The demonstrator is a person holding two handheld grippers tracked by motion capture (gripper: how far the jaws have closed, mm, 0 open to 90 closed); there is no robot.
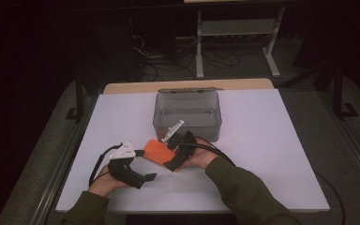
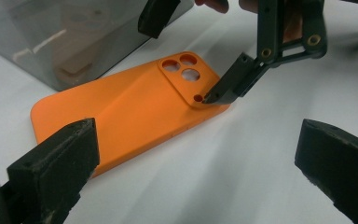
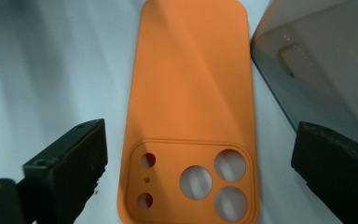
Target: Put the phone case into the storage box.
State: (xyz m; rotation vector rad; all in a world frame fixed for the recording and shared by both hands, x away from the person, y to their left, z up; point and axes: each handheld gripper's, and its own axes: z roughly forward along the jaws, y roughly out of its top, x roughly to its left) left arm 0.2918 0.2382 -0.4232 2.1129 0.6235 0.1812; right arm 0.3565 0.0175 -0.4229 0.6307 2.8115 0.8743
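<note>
No brand, label or writing can be read on anything in the three views.

In the high view an orange phone case lies flat on the white table, just at the 7 o'clock corner of a grey translucent box whose lid stands open at the back. The right gripper comes in from the case's 3 o'clock side and covers its right end; the left gripper sits at about 8 o'clock of the case, close beside it but apart. A person's hands and olive sleeves enter from 6 o'clock.

In the left gripper view the phone case is a smooth, matt orange shell lying back-up, with rounded corners and a raised camera block holding three large round holes and smaller ones. The left gripper's own black jaws stand spread wide at 7 and 4 o'clock with nothing between them. One finger of the right gripper touches down at the case's camera corner; the box rises at 11 o'clock.

In the right gripper view the phone case runs from 12 to 6 o'clock, camera block nearest the lens. The right gripper's jaws stand apart on either side of the case's width, at 8 and 4 o'clock; they bracket it, and no pressing contact is visible. The box sits at 2 o'clock, just beside the case's long edge.
</note>
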